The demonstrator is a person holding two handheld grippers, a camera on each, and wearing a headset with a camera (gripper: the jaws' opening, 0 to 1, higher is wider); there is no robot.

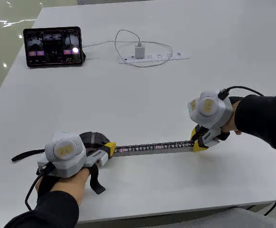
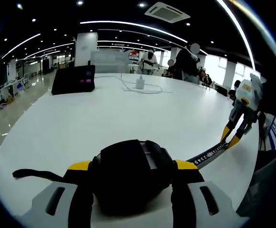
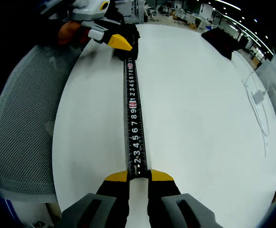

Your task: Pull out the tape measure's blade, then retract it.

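White workbench [image 1: 176, 95] carries everything we see. Our left gripper [image 1: 105, 151], with yellow-tipped jaws, is clamped around the round black tape measure case [image 2: 128, 173], which sits on the bench near its front edge. A black strap [image 1: 26, 154] lies just beside it. From the case the dark, numbered steel blade [image 3: 133, 114] runs flat along the surface to our right gripper [image 3: 138, 176], whose jaws are pinched together on the blade's free end. We hold the two grippers well apart. Toward the far side stand a black tablet with a lit screen [image 1: 53, 46] and a white power strip [image 1: 166, 57] carrying a white charger with a looped cable [image 1: 139, 50]
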